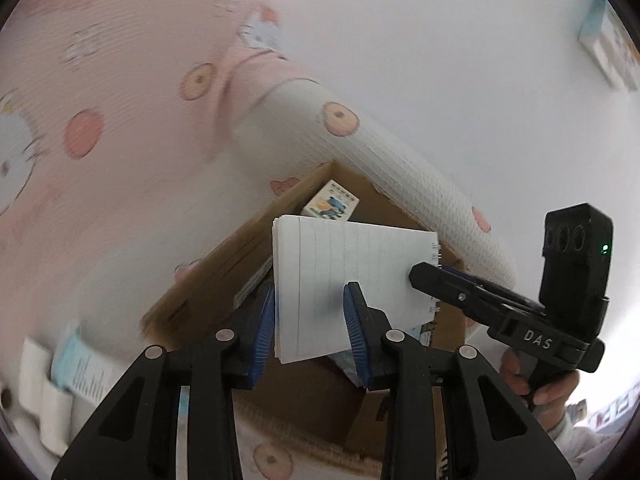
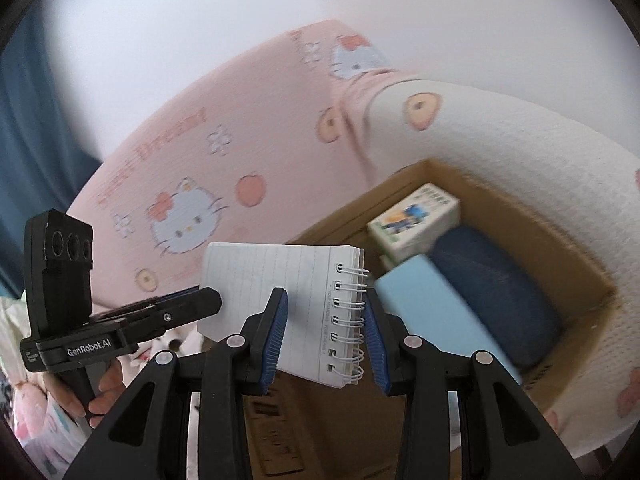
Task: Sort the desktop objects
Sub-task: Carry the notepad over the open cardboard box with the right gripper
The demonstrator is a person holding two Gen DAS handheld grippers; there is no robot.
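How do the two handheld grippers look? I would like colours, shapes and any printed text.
Both the left gripper and the right gripper are black plastic with triangular cut-outs, silver rivets and ribbed blue pads. Each carries a black three-lens block. One body reads "GenRobot.AI", the other "DAS".

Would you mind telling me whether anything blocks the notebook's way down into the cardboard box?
Nothing visible does. The notebook is held over the near edge of the open cardboard box. A small carton, a light blue block and a dark blue bundle already fill much of the floor.
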